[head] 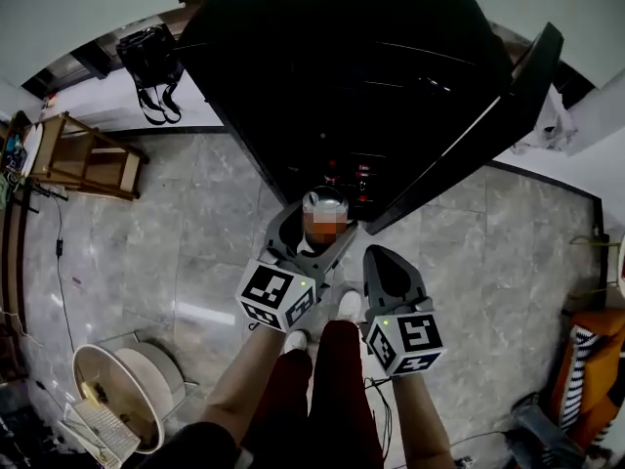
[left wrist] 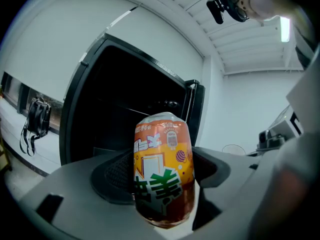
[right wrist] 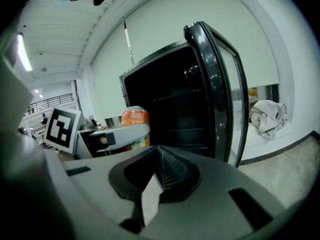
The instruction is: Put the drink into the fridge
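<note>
- Left claw [head: 314, 231]: clenched on the drink [left wrist: 163, 171], one pad on each side of its body. The grip reads plainly in the left gripper view.
- Drink: an orange-labelled container with a pale top, standing upright between my left jaws and rising above them. In the right gripper view it shows ahead and to the left of my right claw [right wrist: 154, 181], held out on the left one.
- Right claw: jaws together, nothing between them. In the head view it sits just beside the left claw, on its right and a little behind it.
- Fridge [head: 342, 76]: black, directly ahead of both claws, its interior dark. I cannot make out the shelves clearly. The drink is in front of the opening — not yet inside.
- Fridge door [right wrist: 222, 89]: swung open, standing ahead and to the right of my right claw.
- Marker cubes: one on the rear of each claw, the left [head: 276, 294] and the right [head: 405, 340], both facing up toward the head camera.
- Floor [head: 176, 242]: grey stone tiles beneath both claws.
- Surroundings — a black bag [head: 151, 57] hangs far left of the left claw, beside the fridge, and a wooden stool [head: 83, 154] stands well apart on the same side.
</note>
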